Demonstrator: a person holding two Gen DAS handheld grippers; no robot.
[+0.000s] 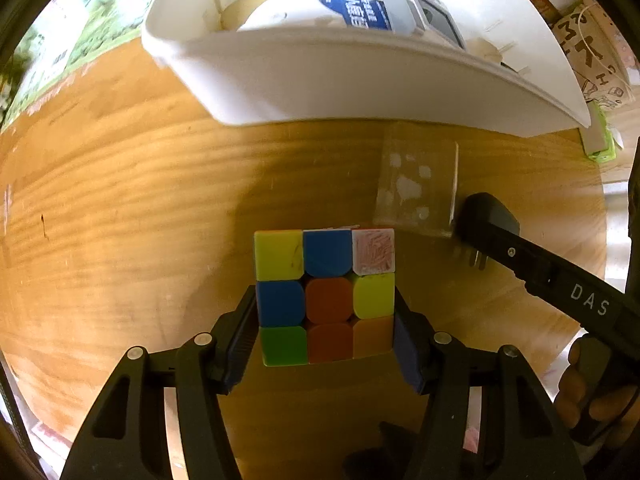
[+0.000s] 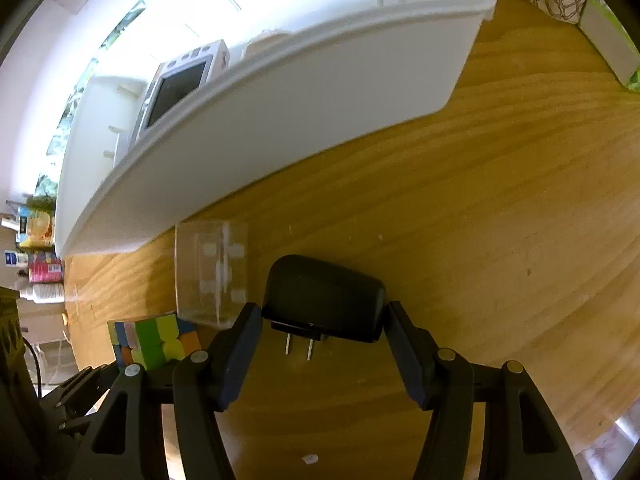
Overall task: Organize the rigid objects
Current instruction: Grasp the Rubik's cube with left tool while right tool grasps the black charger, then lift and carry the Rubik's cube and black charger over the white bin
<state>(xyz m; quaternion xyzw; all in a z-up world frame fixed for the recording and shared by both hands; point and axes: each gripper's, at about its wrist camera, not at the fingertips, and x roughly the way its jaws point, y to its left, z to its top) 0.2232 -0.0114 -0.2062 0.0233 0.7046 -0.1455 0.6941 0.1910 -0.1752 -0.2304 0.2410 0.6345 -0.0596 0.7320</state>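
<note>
— How far along is the sorting?

— Partway, I'd say. The white bin (image 1: 360, 76) at the back of the bench (image 1: 120, 200) already holds a grey handheld device (image 1: 428, 12), a blue-labelled box (image 1: 360, 10) and something round and cream. Three things are left outside it on the wood.

— Which ones?

— A puzzle cube (image 1: 326, 294), a black plug adapter (image 2: 324, 300) and a clear plastic box (image 2: 212, 272) standing between them, just in front of the bin.

— And the tools?

— The left tool (image 1: 326, 320) grips the cube by its sides. The right tool (image 2: 320, 320) is clamped on the adapter, prongs toward the camera.

— What does the cube look like?

— Scrambled, bright tiles; the white corner tile is scuffed pink.
</note>
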